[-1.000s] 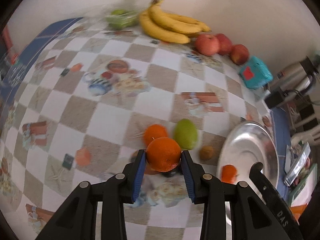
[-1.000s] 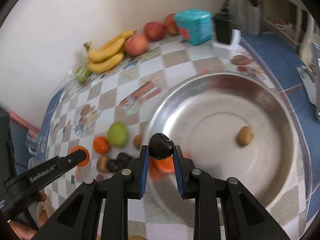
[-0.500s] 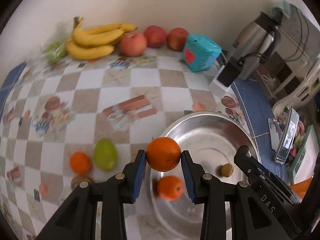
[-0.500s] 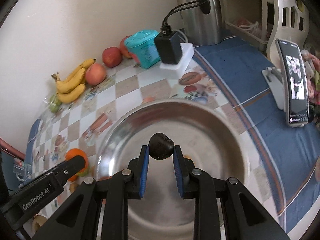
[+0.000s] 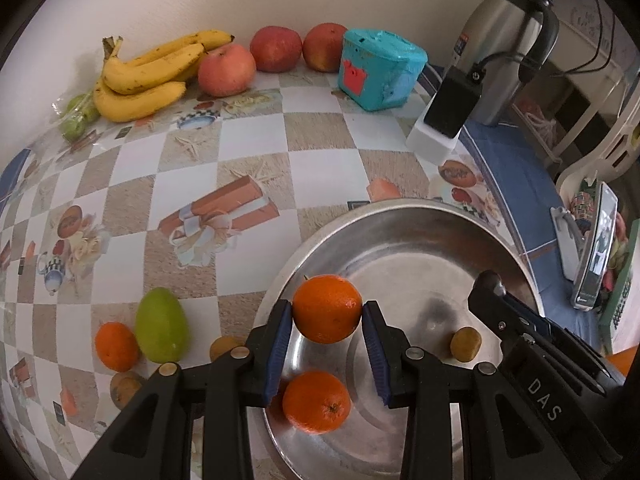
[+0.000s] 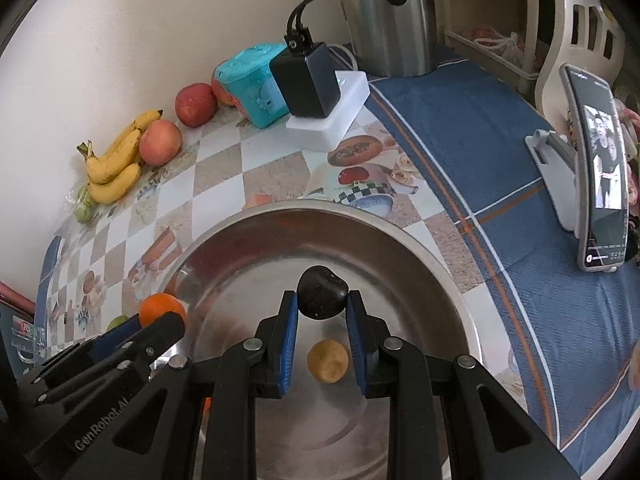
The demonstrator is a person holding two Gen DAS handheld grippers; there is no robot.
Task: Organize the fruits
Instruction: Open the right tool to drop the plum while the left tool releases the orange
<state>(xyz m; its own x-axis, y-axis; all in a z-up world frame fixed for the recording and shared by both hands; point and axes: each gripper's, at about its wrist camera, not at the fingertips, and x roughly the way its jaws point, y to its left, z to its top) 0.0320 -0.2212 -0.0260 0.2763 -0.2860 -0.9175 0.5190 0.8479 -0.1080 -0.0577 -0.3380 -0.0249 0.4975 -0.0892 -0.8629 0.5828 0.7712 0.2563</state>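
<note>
My left gripper [image 5: 327,322] is shut on an orange [image 5: 327,307] and holds it above the left part of a steel bowl [image 5: 404,216]. In the bowl lie a second orange [image 5: 316,402] and a small brown fruit [image 5: 465,344]. My right gripper [image 6: 322,312] is shut on a dark round fruit [image 6: 322,297] above the bowl [image 6: 400,236], over the brown fruit [image 6: 327,361]. On the table left of the bowl lie a green fruit [image 5: 161,325], a third orange [image 5: 116,346] and small brown fruits [image 5: 224,347].
Bananas [image 5: 148,76], three apples [image 5: 227,70] and a teal box [image 5: 380,68] line the back wall. A power strip with a black adapter [image 5: 444,120] and a steel kettle [image 5: 504,52] stand at the right. A phone on a stand [image 6: 596,176] is at the far right.
Both grippers have moved right and forward over the bowl, each still holding its fruit. The right gripper now hangs above the small brown fruit.
</note>
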